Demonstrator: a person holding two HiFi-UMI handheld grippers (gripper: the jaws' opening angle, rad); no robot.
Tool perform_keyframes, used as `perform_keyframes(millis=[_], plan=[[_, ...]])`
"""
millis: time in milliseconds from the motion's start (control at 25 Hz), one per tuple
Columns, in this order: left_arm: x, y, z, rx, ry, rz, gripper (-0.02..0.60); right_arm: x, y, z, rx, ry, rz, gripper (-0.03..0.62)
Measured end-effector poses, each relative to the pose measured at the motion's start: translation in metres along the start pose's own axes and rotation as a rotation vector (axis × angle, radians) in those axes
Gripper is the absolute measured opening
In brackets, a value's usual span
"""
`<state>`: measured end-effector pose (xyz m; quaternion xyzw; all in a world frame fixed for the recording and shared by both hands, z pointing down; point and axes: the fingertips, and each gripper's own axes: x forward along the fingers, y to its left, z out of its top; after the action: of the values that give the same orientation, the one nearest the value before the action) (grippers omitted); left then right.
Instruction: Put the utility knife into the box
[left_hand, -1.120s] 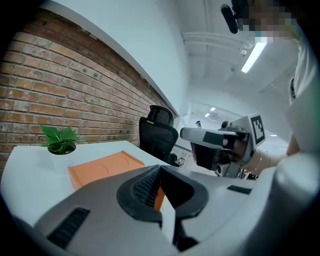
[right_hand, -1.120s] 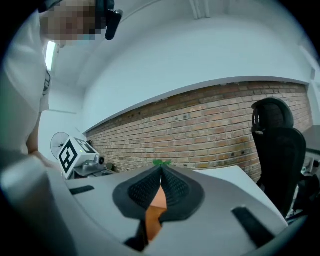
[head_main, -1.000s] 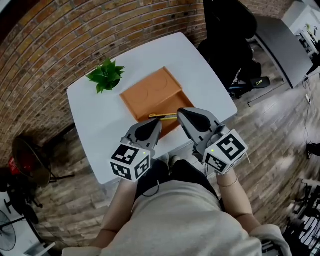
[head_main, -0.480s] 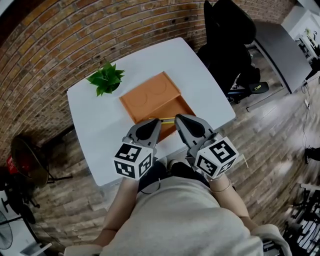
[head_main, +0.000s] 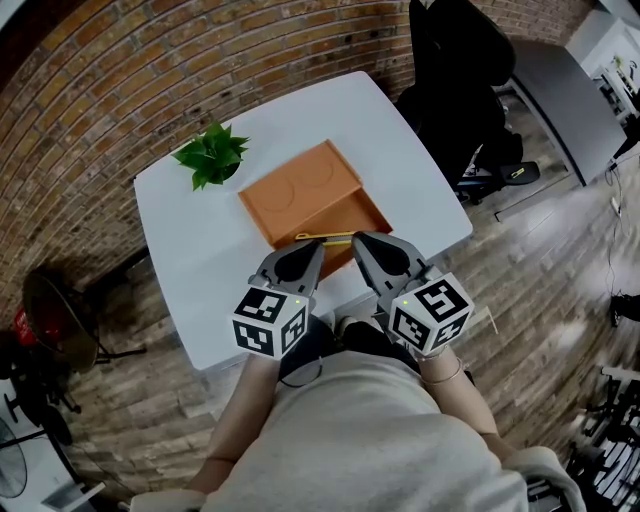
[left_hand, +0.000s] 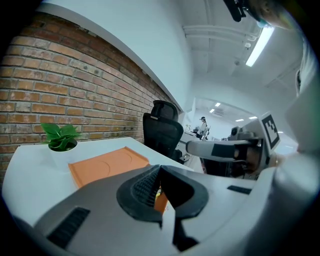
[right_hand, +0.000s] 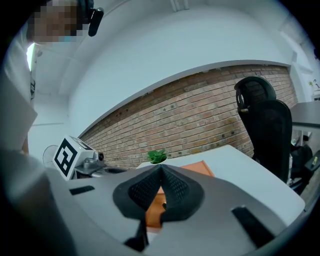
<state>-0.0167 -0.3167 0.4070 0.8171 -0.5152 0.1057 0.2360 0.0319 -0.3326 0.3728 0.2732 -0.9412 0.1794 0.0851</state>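
Note:
An orange box (head_main: 310, 190) lies open on the white table (head_main: 200, 250), its flat half toward the wall and its tray half toward me. The yellow utility knife (head_main: 325, 238) lies crosswise in the near half. Both grippers hang over the table's near edge, just short of the knife. My left gripper (head_main: 312, 248) is shut with nothing between its jaws, and so is my right gripper (head_main: 360, 241). In the left gripper view the closed tips (left_hand: 160, 166) cover part of the box (left_hand: 105, 165). The right gripper view shows closed tips (right_hand: 161, 167) in front of the box (right_hand: 197, 169).
A small green plant (head_main: 212, 152) in a white pot stands at the table's far left corner. A black office chair (head_main: 455, 70) is off the table's right side. A brick wall runs behind the table, and wooden floor surrounds it.
My right gripper has drawn back a little toward me and to the left. The left gripper has barely shifted. The knife and box stay where they were.

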Motion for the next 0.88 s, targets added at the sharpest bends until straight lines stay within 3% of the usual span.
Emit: perform_keyframes(millis=[880], plan=[[-0.003,-0.011,-0.004,-0.018,-0.004,-0.016,0.006,-0.005,0.003,-0.010,-0.004,0.033,0.019,-0.002]])
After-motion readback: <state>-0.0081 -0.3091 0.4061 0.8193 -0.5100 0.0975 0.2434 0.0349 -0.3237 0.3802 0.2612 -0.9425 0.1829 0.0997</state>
